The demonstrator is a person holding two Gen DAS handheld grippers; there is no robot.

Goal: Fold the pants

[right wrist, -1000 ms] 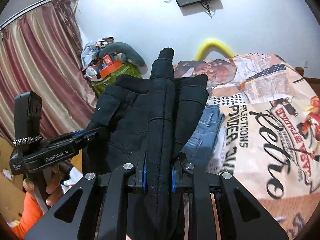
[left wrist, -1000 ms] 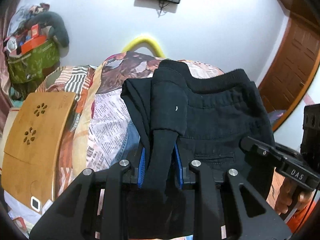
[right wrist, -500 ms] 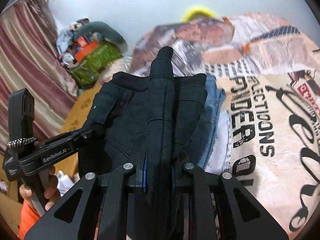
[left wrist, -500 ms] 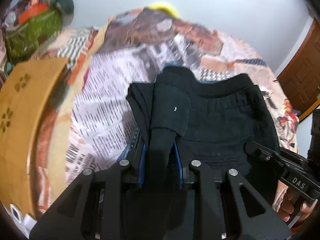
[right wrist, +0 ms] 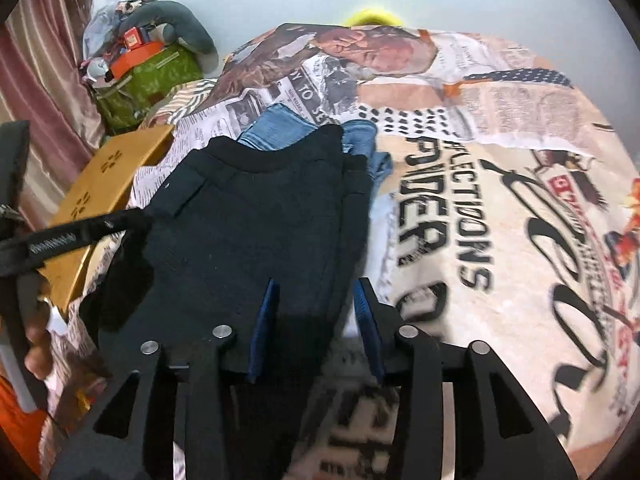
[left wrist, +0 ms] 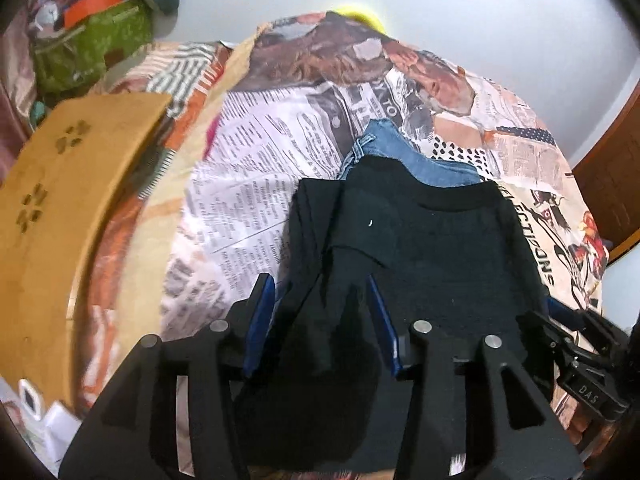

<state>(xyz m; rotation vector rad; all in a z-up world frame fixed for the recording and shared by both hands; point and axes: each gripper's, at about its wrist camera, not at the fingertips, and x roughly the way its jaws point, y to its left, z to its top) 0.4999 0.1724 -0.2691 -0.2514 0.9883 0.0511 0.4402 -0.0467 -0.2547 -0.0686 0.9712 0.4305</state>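
Bed [left wrist: 256,184]: covered by a newspaper-print bedspread [right wrist: 500,208]; broad bare stretch of it to the right of the clothes, narrower strip on the left.
Wooden lap tray [left wrist: 68,200]: lies along the bed's left edge, close to the clothes.
Black pants [left wrist: 432,256]: folded, lying on the bed, waistband at the far edge, overlapping folded blue jeans [left wrist: 404,156] beneath.
Green bag [right wrist: 148,80]: at the far left by the wall, stuffed with an orange item and other clutter; contents indistinct.
Left gripper [left wrist: 322,312]: jaws spread apart, released; pants cloth lies loose between them.
Right gripper [right wrist: 316,312]: jaws likewise parted, straddling the pants' right edge.
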